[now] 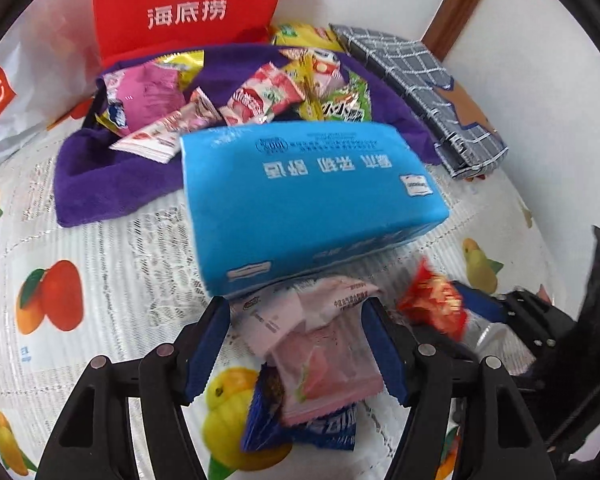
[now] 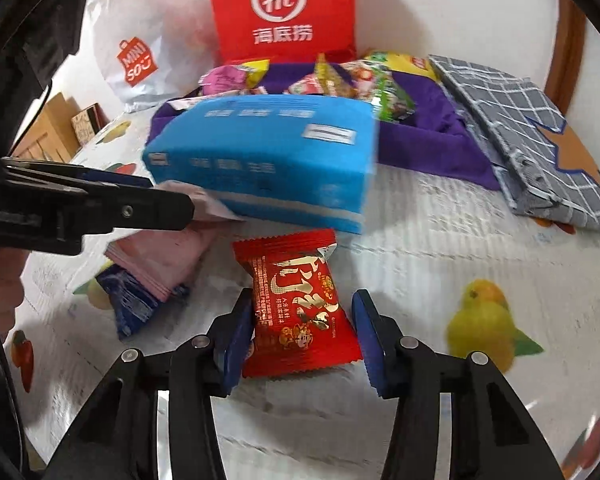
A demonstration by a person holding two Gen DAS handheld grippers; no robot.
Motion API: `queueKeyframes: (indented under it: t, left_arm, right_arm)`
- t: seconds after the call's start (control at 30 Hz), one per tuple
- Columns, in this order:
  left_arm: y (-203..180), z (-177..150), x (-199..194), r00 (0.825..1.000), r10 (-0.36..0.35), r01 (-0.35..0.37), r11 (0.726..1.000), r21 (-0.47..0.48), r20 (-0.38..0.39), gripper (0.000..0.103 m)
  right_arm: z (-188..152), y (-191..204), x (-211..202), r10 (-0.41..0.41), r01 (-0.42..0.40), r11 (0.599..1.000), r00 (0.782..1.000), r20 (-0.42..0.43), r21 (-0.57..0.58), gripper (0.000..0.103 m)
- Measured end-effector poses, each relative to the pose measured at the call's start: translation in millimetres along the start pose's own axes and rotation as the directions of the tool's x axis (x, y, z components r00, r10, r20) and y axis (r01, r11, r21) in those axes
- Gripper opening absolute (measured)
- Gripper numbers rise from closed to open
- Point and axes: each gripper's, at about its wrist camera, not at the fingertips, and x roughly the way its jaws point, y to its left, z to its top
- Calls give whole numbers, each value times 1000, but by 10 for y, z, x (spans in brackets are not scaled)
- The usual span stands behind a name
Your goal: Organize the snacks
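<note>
At the far left, a white plastic shopping bag (image 2: 140, 52) with an orange logo is leaning against the wall, and beside it a tall red paper bag (image 2: 282, 8) with white lettering is standing upright. In front of that, a purple fabric tray (image 1: 100, 184) is holding a heap of small bright snack packets (image 1: 260, 96). A blue rectangular tissue pack (image 1: 300, 196) is lying on the white lace tablecloth with fruit prints (image 1: 100, 248), just in front of the tray.

You are holding your left gripper (image 1: 296, 356) with its blue pads spread on either side of a pale pink snack packet (image 1: 332, 364); the right pad is touching the packet's edge, while the left pad is standing clear, so nothing is being pinched. The pink packet is lying partly over a dark blue foil packet (image 1: 300, 428), close against the tissue pack.

Further right, your right gripper (image 2: 300, 340) is straddling a red foil snack packet (image 2: 300, 312) lying flat on the cloth. Its left pad is meeting the wrapper; the right pad is sitting just beside it with a gap showing. At the far right, a grey checked fabric box (image 2: 532, 136) is lying folded flat, touching the tray's side.
</note>
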Motion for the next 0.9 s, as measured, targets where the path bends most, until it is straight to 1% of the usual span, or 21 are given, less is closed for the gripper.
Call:
queueKeyframes:
  t: [0.13, 0.17, 0.2, 0.23, 0.27, 0.3, 0.33, 0.4, 0.5, 0.63, 0.7, 0.77, 0.83, 0.9]
  left_arm:
    - [-32, 7, 71, 1000, -2, 2, 1000, -6, -15, 64]
    - [-37, 8, 72, 1000, -4, 3, 1000, -9, -12, 61]
    - [-45, 6, 74, 1000, -4, 4, 1000, -9, -13, 50]
    - [-50, 2, 74, 1000, -2, 2, 1000, -8, -14, 44]
    - [-53, -3, 63, 1000, 0, 0, 1000, -8, -10, 40]
    - [-53, -8, 50, 1000, -3, 3, 1000, -10, -6, 30]
    - [-49, -21, 31, 1000, -23, 23, 1000, -13, -6, 25]
    - [-37, -43, -3, 999, -40, 40, 999, -23, -1, 18]
    - [-41, -94, -61, 999, -37, 37, 999, -21, 13, 14]
    - [-79, -146, -141, 998, -50, 50, 999, -9, 27, 14]
    - [-122, -161, -176, 998, -54, 54, 999, 3, 21, 14]
    - [-164, -157, -219, 998, -45, 44, 999, 18, 37, 23]
    - [-218, -136, -264, 998, -27, 24, 999, 42, 59, 48]
    - [-288, -97, -292, 996, -27, 21, 997, 67, 88, 54]
  right_arm:
    - [-84, -170, -104, -21, 21, 1000, 1000, 8, 16, 49]
    - [-105, -207, -127, -28, 27, 999, 1000, 12, 21, 49]
    - [-121, -238, -142, -32, 32, 999, 999, 15, 29, 49]
    - [-133, -274, -153, -35, 34, 999, 999, 16, 39, 49]
    - [-140, -306, -159, -35, 35, 998, 999, 14, 49, 49]
    - [-145, -333, -168, -36, 35, 998, 999, 15, 56, 49]
    - [-146, -342, -175, -38, 36, 998, 999, 18, 60, 49]
    - [-137, -342, -201, -37, 35, 997, 999, 28, 63, 49]
    - [-127, -335, -251, -36, 34, 998, 998, 43, 58, 49]
    - [-129, -330, -307, -34, 31, 998, 998, 54, 57, 49]
    - [-142, -338, -335, -33, 29, 998, 998, 57, 60, 49]
    - [-160, -347, -359, -35, 31, 998, 998, 59, 62, 49]
    - [-175, -368, -381, -37, 33, 997, 998, 60, 67, 49]
    - [-196, -403, -404, -38, 34, 997, 997, 62, 75, 49]
